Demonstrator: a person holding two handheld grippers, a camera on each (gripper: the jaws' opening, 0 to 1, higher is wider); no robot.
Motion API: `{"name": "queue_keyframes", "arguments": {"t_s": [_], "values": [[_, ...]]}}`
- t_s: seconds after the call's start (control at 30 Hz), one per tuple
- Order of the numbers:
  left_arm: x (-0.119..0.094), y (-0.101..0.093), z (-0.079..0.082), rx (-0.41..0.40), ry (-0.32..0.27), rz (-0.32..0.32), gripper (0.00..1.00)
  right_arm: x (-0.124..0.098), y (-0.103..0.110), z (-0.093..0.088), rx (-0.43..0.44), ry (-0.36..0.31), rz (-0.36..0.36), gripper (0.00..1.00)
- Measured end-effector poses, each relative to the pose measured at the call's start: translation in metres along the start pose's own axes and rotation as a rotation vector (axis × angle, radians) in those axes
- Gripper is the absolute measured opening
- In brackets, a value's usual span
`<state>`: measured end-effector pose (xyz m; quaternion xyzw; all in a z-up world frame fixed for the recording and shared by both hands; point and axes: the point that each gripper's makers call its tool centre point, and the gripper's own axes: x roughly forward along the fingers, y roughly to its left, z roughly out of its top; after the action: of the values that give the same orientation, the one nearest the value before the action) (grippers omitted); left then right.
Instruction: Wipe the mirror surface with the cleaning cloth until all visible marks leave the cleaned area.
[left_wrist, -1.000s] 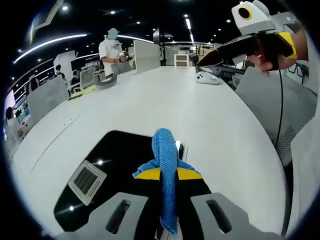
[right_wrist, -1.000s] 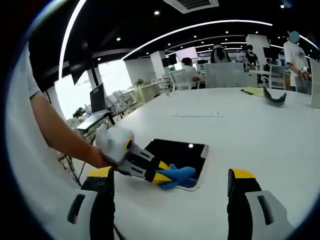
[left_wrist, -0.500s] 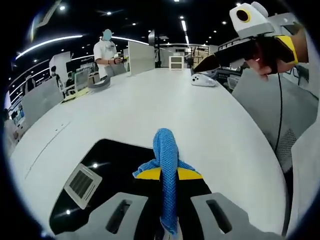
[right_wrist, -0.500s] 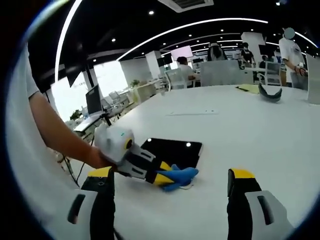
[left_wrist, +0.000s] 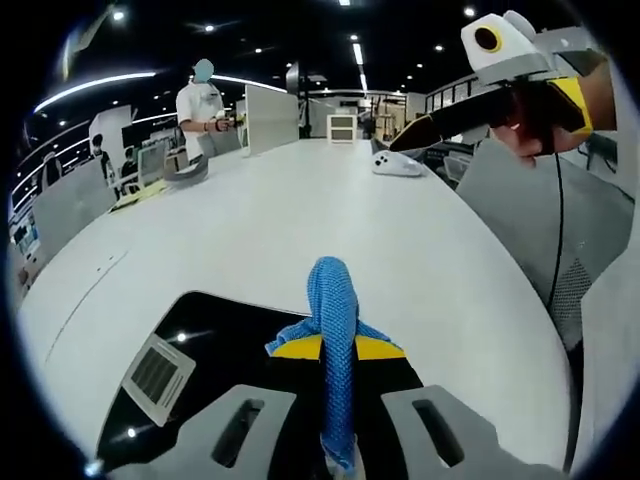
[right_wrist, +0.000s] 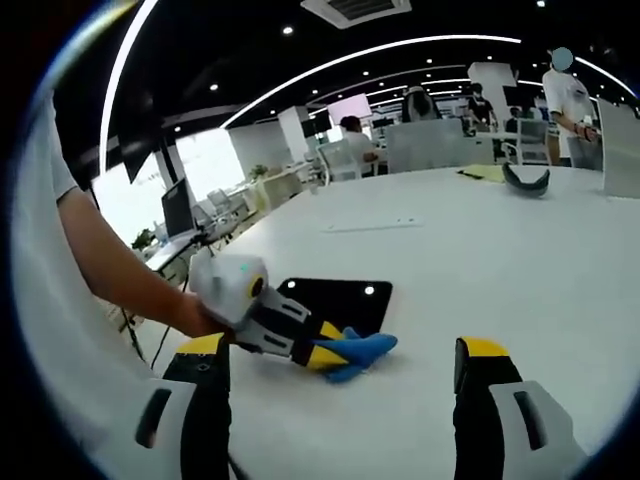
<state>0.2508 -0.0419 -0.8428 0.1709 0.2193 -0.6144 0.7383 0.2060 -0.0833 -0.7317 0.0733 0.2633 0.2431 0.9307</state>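
A blue cleaning cloth (left_wrist: 332, 290) is clamped between my left gripper's (left_wrist: 337, 348) yellow-tipped jaws. Its folded end hangs past the far right edge of the dark mirror (left_wrist: 200, 345), which lies flat on the white table (left_wrist: 300, 200). In the right gripper view, the left gripper (right_wrist: 322, 352) and the cloth (right_wrist: 362, 349) sit at the mirror's (right_wrist: 335, 298) near right corner, with the cloth over bare table. My right gripper (right_wrist: 342, 350) is open and holds nothing. It hovers above the table at upper right in the left gripper view, where the right gripper (left_wrist: 425, 126) is held by a hand.
A person (left_wrist: 203, 100) stands at the table's far end by grey partitions (left_wrist: 270, 115). A white device (left_wrist: 395, 165) lies far right. A dark curved object (right_wrist: 525, 180) and yellow paper (right_wrist: 485, 172) lie farther off. A grey chair back (left_wrist: 530, 210) stands at the table's right edge.
The left gripper with the cloth has slid rightward over the mirror, from above its near corner to just off its edge. The right gripper stays open and raised.
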Motion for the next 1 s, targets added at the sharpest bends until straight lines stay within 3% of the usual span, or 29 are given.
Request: {"name": "queue_keyframes", "arguments": {"t_s": [0.3, 0.47, 1.0], "values": [[0.0052, 0.0, 0.0039, 0.001, -0.005, -0.048, 0.07, 0.0018, -0.0006, -0.0012, -0.004, 0.007, -0.003, 0.92], [0.0075, 0.0029, 0.0047, -0.058, -0.019, -0.068, 0.07, 0.0021, -0.0029, -0.0007, -0.002, 0.007, -0.009, 0.91], [0.0084, 0.0023, 0.0056, -0.023, -0.043, -0.104, 0.07, 0.0032, -0.0062, -0.0032, 0.01, 0.021, -0.021, 0.91]]}}
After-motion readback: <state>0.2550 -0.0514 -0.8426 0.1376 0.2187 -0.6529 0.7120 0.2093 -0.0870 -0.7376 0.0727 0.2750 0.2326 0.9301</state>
